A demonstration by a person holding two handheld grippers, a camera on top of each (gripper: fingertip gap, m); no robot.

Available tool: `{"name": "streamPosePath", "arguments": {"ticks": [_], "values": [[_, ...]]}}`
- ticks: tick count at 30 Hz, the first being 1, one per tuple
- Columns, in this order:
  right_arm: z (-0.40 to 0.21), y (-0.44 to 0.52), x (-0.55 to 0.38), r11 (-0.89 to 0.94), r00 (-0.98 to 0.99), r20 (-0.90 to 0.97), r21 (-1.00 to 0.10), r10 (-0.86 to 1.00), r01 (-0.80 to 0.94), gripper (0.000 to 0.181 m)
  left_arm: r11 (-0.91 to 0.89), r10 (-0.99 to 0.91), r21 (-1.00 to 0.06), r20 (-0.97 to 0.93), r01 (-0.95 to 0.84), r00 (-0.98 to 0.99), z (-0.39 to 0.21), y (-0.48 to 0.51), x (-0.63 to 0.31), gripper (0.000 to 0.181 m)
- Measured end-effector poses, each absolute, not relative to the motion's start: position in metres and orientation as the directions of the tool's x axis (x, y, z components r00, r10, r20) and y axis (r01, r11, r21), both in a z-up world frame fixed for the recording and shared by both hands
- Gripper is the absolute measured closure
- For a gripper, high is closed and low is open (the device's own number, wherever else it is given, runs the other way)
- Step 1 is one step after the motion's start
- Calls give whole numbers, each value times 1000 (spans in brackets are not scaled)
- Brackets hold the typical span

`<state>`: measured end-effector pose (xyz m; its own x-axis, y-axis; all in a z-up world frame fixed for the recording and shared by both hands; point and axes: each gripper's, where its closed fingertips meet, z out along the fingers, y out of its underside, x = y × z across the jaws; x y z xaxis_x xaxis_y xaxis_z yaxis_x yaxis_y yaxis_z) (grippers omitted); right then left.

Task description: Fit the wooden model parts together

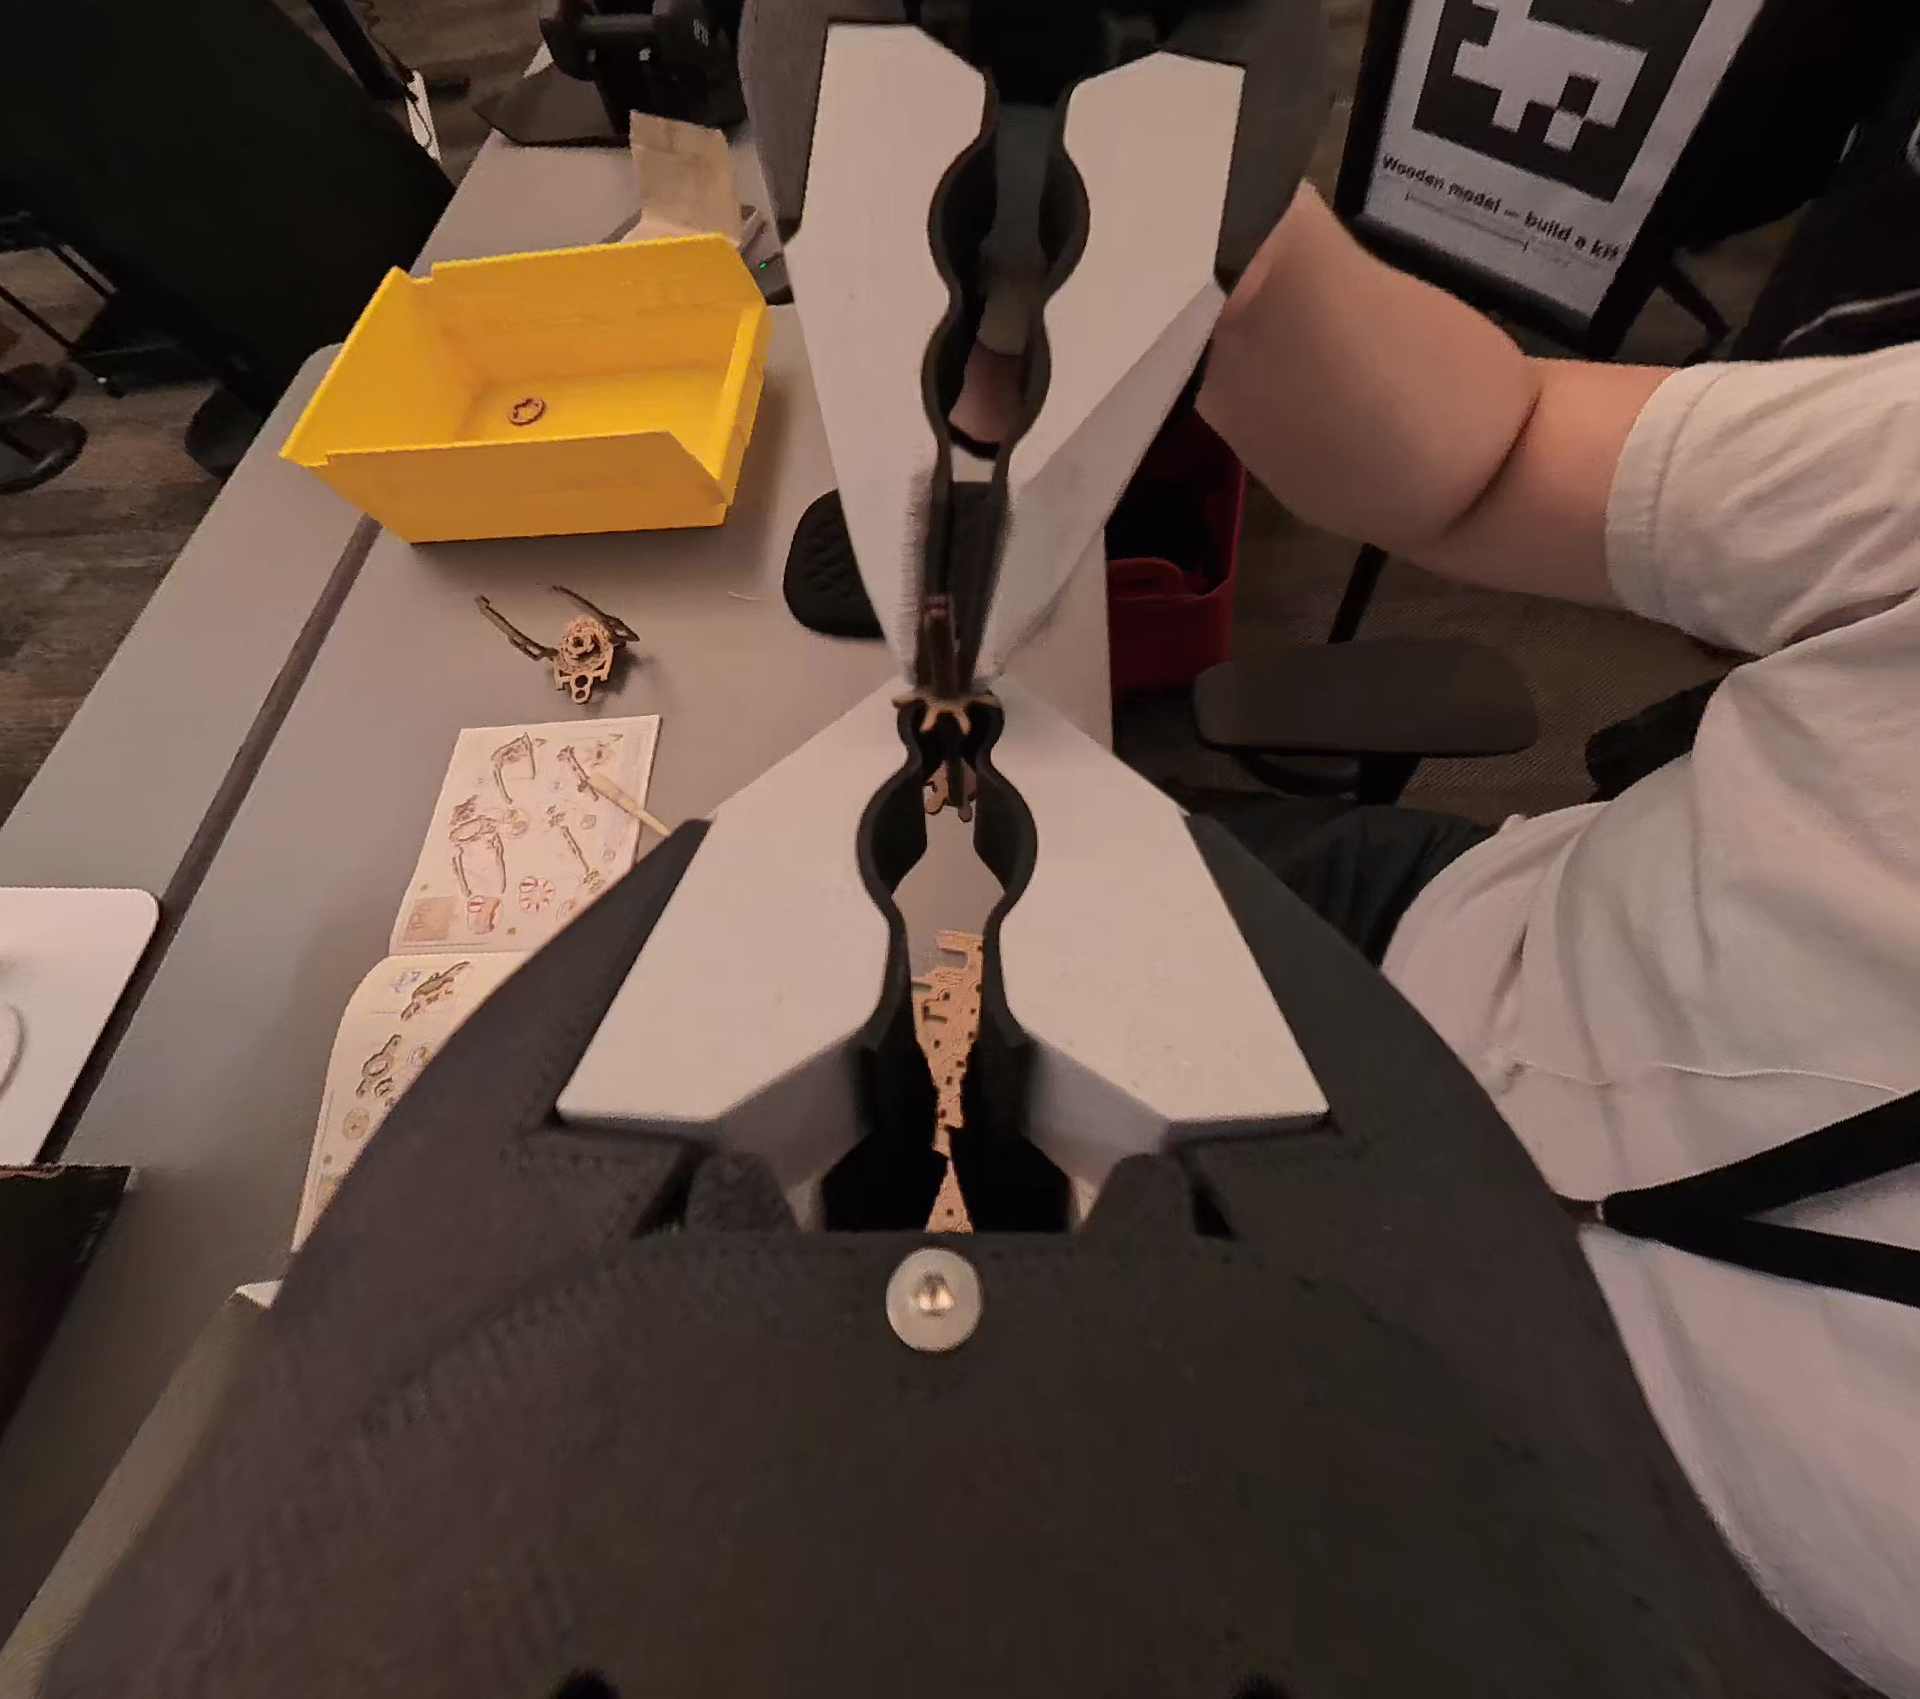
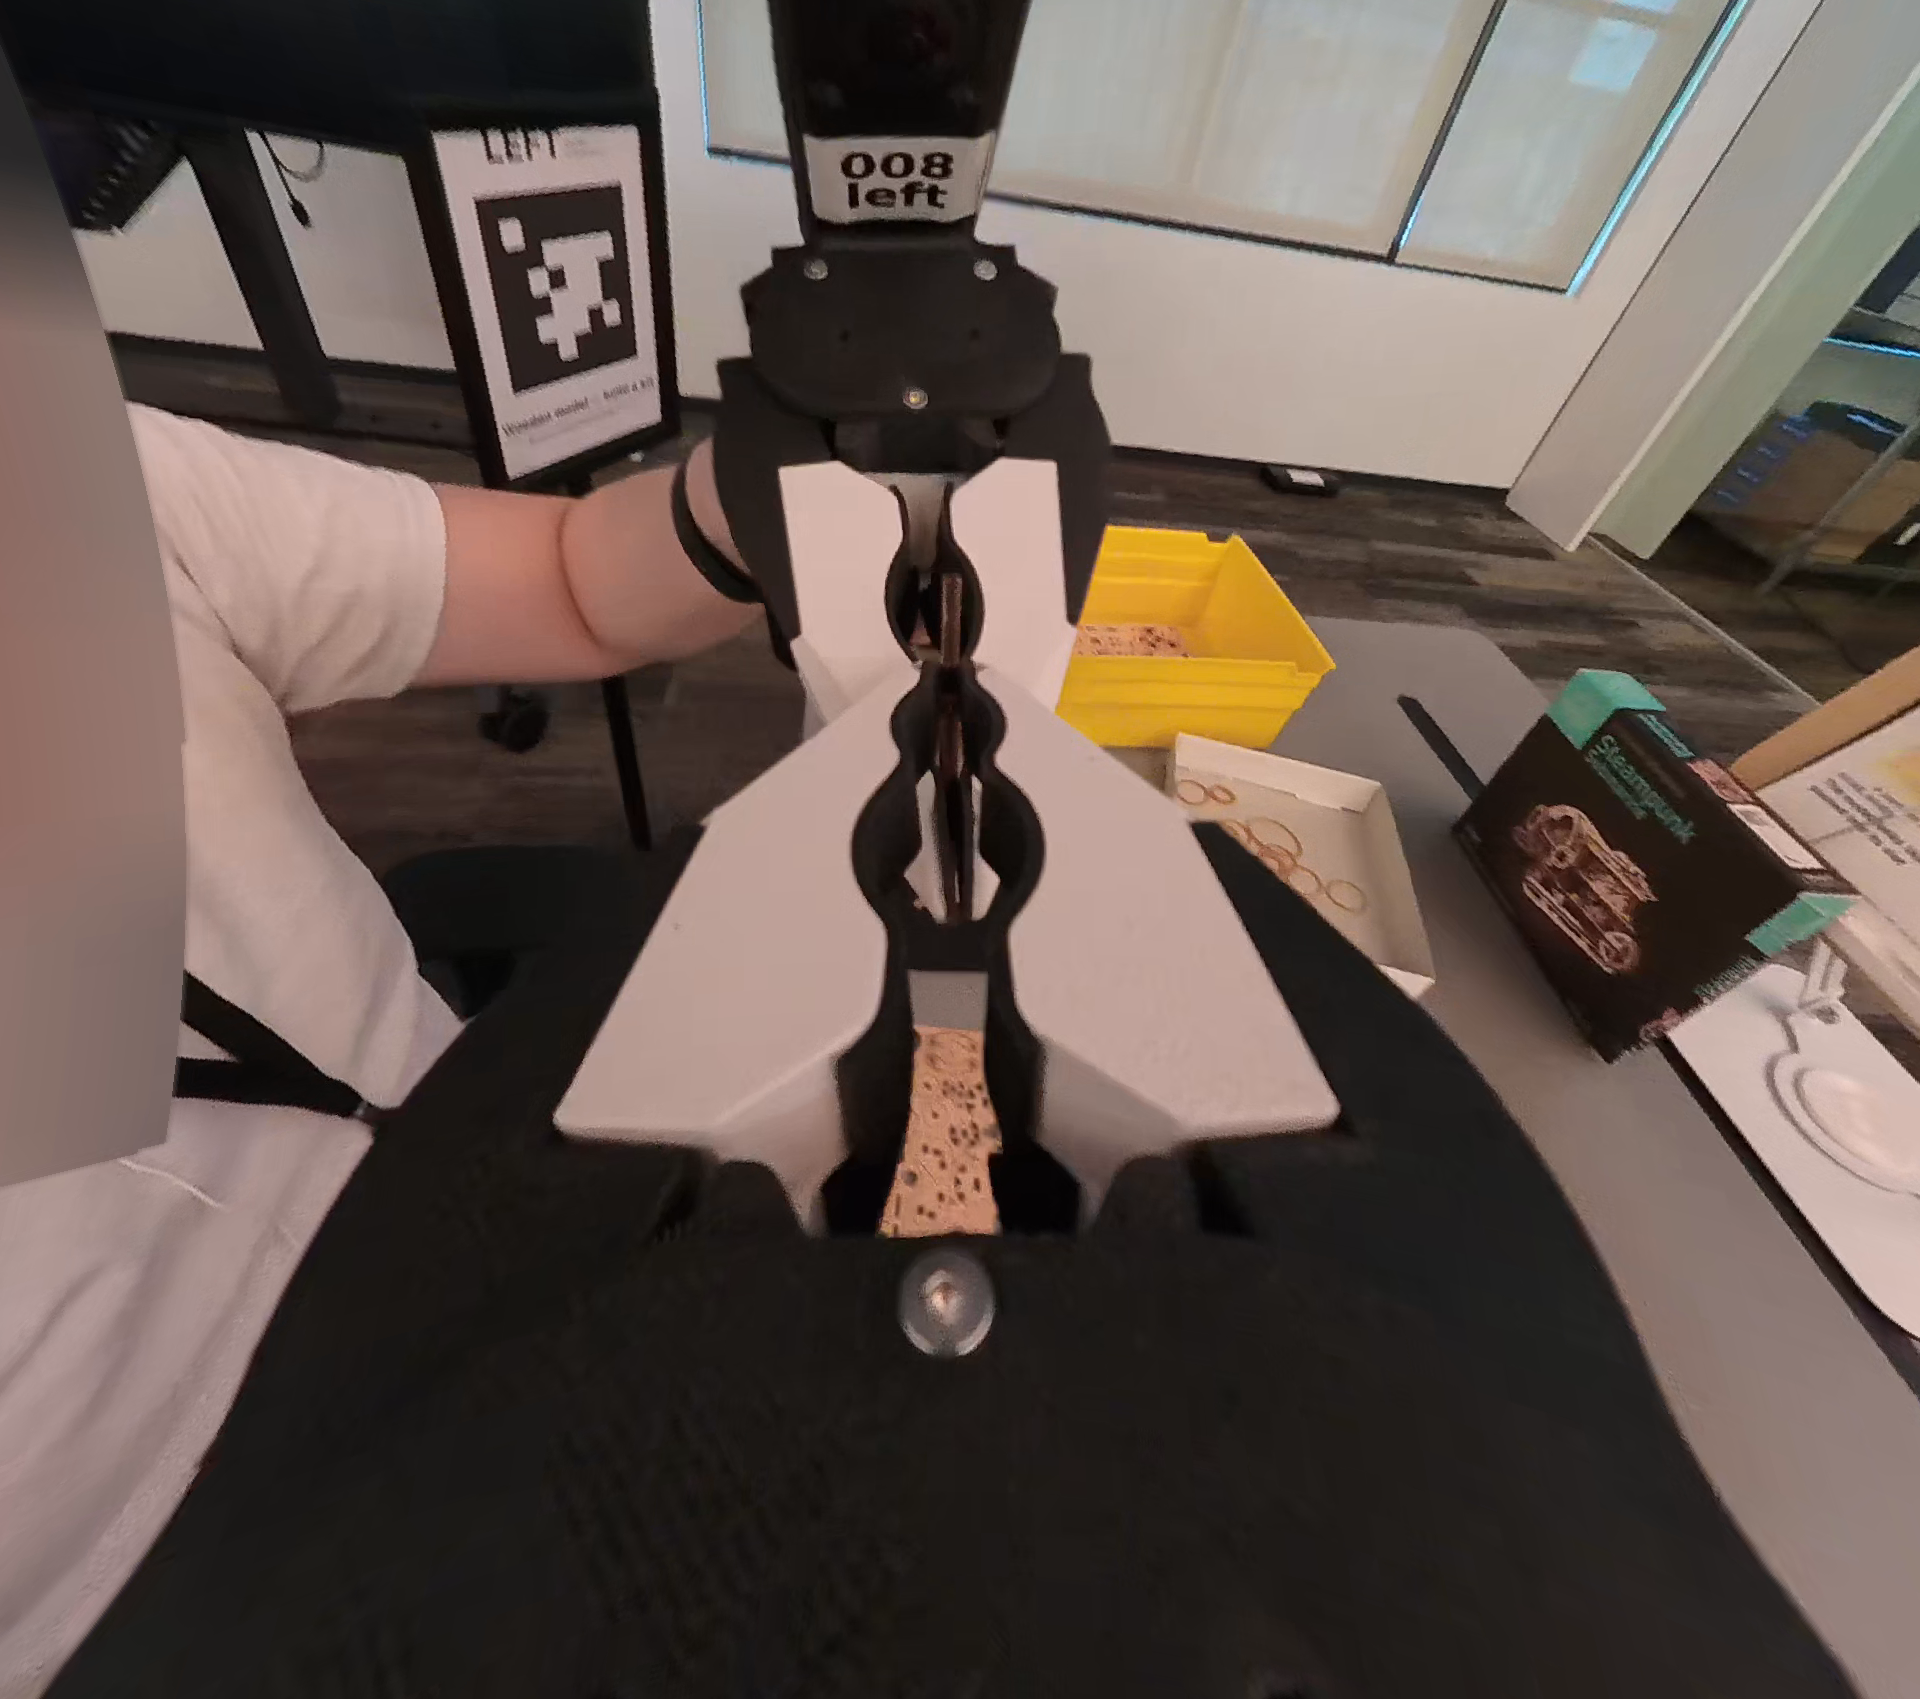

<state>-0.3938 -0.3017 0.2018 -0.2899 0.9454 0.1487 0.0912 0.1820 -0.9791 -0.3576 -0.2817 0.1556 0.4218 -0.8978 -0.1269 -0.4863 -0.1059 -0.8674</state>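
Note:
In the left wrist view my left gripper [image 1: 943, 702] is shut on a small toothed wooden part [image 1: 942, 714]. My right gripper [image 1: 940, 662] comes in from the far side, tip to tip with it, shut on a thin dark wooden part [image 1: 935, 623]. The two parts touch at the fingertips. In the right wrist view my right gripper [image 2: 943, 681] holds the thin flat part [image 2: 948, 771] edge-on. The left gripper [image 2: 935, 654] faces it with its part [image 2: 951, 610] between its pads. Both are held in the air above the grey table [image 1: 727, 600].
A yellow bin [image 1: 540, 392] with one small ring stands at the back left. A partly built wooden assembly [image 1: 584, 643] and instruction sheets [image 1: 530, 828] lie near it. A cut wooden sheet [image 2: 943, 1119], a white tray of rings [image 2: 1299, 828] and a dark box [image 2: 1642, 860] lie to the right.

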Motion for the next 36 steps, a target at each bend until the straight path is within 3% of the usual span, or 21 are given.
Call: {"name": "streamPosePath", "arguments": {"ticks": [7, 12, 17, 21, 24, 30, 36], "values": [[166, -267, -405, 143, -267, 105, -981, 958, 128, 180, -98, -914, -874, -109, -475, 390, 119, -247, -362, 181], [82, -223, -390, 143, -178, 101, -959, 979, 245, 181, -46, -935, -839, -155, -542, 319, 29, -208, -353, 181], [22, -196, -372, -113, -109, -130, -981, 985, 155, 181, -196, -962, -851, 71, -487, 264, -27, -194, -338, 181], [-5, -183, -363, -330, -117, -339, -940, 934, 85, 181, -308, -946, -827, 215, -470, 242, -50, -192, -333, 181], [-13, -176, -359, -428, -119, -431, -902, 894, 53, 181, -319, -938, -839, 212, -441, 274, -52, -184, -332, 160], [-29, -176, -341, -331, -25, -336, -936, 941, 123, 181, -323, -945, -826, 258, -463, 200, -65, -188, -315, 174], [-60, -180, -324, -202, 60, -193, -944, 979, 261, 181, -314, -949, -765, 239, -563, 204, -101, -185, -297, 168]]}}
